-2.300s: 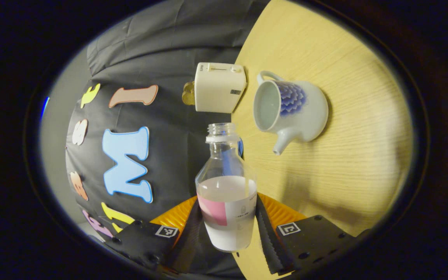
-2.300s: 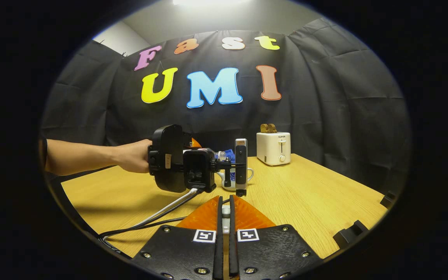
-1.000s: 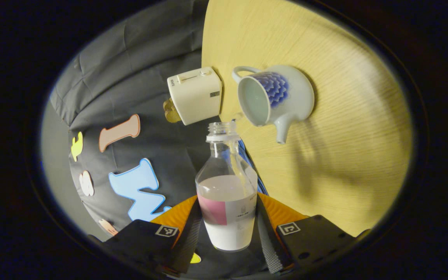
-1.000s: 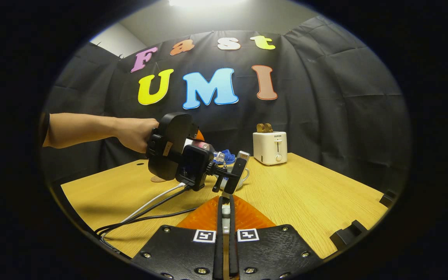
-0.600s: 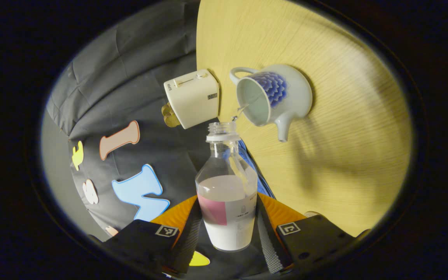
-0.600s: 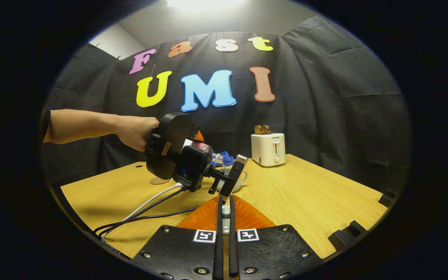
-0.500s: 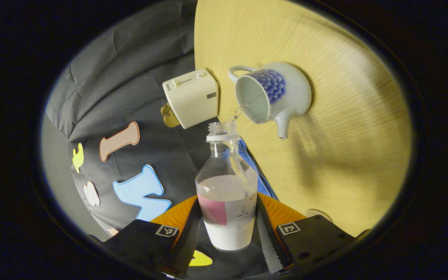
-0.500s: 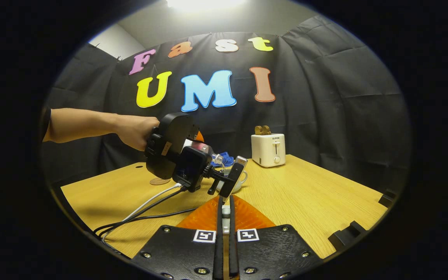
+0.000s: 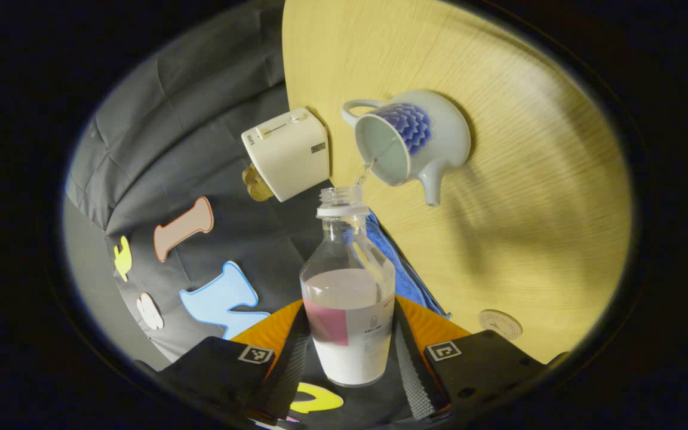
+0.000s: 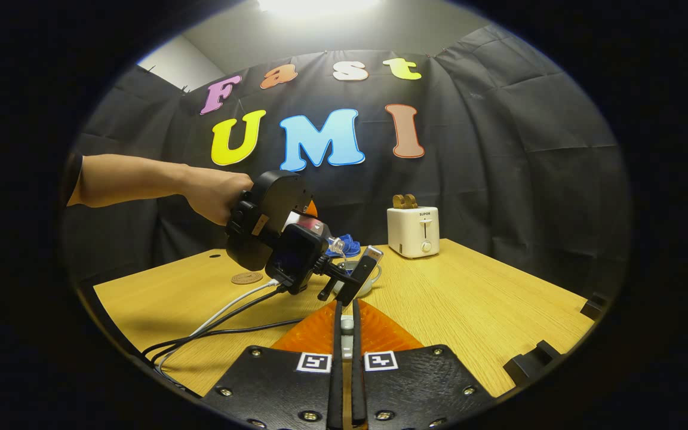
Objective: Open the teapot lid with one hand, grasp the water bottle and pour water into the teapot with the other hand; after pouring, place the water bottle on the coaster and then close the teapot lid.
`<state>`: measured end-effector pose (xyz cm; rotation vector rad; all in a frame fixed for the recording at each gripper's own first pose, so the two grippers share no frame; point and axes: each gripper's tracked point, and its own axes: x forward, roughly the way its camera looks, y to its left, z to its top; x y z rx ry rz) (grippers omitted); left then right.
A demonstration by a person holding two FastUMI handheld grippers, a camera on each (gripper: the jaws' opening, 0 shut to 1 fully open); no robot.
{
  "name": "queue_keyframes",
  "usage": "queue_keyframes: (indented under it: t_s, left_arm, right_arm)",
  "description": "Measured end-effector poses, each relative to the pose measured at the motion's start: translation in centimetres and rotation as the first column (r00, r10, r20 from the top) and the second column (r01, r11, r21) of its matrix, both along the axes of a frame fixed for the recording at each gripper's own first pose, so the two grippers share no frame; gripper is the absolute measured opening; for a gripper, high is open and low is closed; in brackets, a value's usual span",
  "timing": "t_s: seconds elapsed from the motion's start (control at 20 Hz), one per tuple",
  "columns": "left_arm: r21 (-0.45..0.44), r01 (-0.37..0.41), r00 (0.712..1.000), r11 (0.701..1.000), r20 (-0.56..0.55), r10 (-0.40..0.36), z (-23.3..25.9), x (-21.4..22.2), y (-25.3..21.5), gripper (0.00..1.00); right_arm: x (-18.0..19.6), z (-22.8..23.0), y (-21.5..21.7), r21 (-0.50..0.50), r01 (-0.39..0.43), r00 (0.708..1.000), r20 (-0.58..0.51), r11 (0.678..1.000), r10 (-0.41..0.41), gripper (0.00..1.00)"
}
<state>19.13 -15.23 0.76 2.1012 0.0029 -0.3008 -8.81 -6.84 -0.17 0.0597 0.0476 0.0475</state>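
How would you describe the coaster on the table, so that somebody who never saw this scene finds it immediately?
Start from the wooden table and find the white teapot with the blue pattern. The coaster lies flat on the bare wood, apart from the teapot, beyond the blue cloth. It is a thin round brownish disc, the only flat round thing there.

Right tongs (image 10: 344, 352): black textured plates, each bearing a square black-and-white marker and round screw heads along the lower edge; ribbed orange sections ahead of the plates. Left tongs (image 9: 349, 343): same black plates with square markers, orange ribbed sections, toothed inner strips. Seen from the right gripper view, its body is a bulky black housing with one white and one black cable (image 10: 218, 322) trailing. The person's hand (image 10: 215, 194) and forearm are bare, with a dark sleeve edge.
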Motion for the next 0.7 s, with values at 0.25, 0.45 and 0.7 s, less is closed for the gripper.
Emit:
queue_keyframes:
  t_s: [0.25,0.45,0.7]
  left_arm:
    - [0.043,0.003,1.000,0.999,0.004,-0.004,0.15,-0.08,-0.16,0.85]
    - [0.078,0.007,1.000,0.997,0.004,-0.007,0.14,-0.19,-0.20,0.85]
    - [0.143,0.011,1.000,0.990,0.010,-0.013,0.24,0.26,-0.60,0.84]
  right_arm:
    - [-0.10,-0.08,-0.20,0.004,0.005,1.000,-0.003,1.000,-0.005,0.06]
    - [-0.09,-0.09,-0.26,0.005,0.006,1.000,-0.003,1.000,-0.006,0.06]
    - [-0.01,-0.32,-0.18,0.008,0.001,1.000,-0.010,1.000,-0.001,0.06]
